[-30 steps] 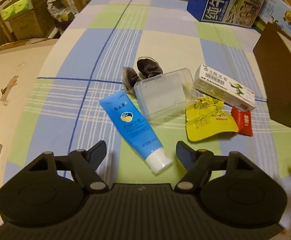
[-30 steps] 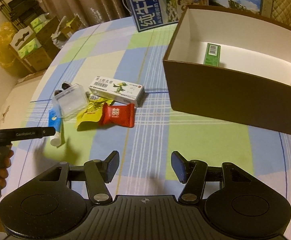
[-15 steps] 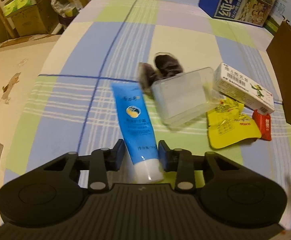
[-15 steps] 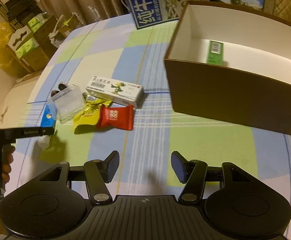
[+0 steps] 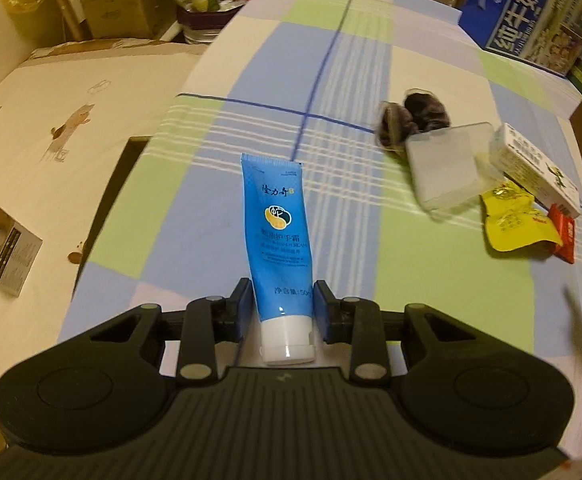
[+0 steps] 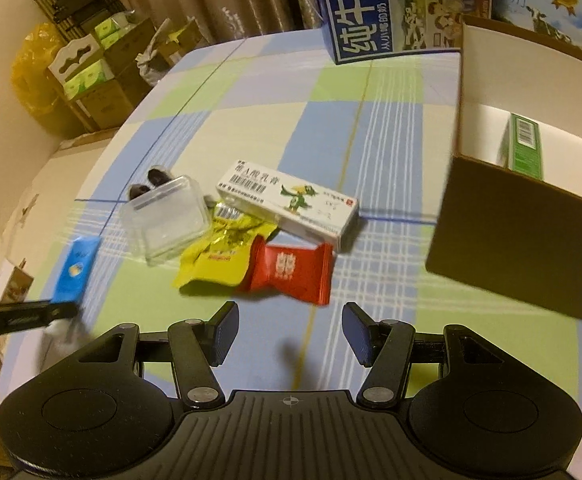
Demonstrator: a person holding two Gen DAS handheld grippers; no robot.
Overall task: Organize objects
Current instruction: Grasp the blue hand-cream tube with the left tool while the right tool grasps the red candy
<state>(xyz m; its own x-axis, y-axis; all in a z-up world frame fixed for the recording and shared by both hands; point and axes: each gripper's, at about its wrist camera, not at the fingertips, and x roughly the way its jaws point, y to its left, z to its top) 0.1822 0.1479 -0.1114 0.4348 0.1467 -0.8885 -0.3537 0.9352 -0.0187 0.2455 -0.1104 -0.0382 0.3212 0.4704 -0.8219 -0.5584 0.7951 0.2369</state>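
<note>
The blue tube point(image 5: 279, 236) of hand cream sits between the pads of the left claw point(image 5: 282, 307), pinched just above its white cap, tail end pointing away over the checked tabletop point(image 5: 371, 80). From the right wrist view the tube looks raised off the cloth at the left edge, though the blur there makes that hard to call for certain.

Out to the right lies the rest of the pile, all untouched: a clear plastic case point(image 6: 167, 218) with two dark wrapped pieces point(image 5: 411, 114) tucked behind it, a yellow packet point(image 6: 221, 254) overlapped by a red packet point(image 6: 289, 270), and the white ointment box point(image 6: 291, 204) resting along their far side.

Further right stands the brown box point(image 6: 523, 236), open at the top, white inside. One item is in it so far as shown, a green carton point(image 6: 523, 146) against the near wall.

The right claw point(image 6: 289, 334) hangs above the tabletop just short of the red packet, jaws spread wide, nothing between them.

So the score reads: one thing boxed, one thing in the grip, five or so left on the cloth. Early days, I'd say. The tube probably heads for the brown box, well across from where it is held, and the red packet looks the handiest pick for the free claw.
</note>
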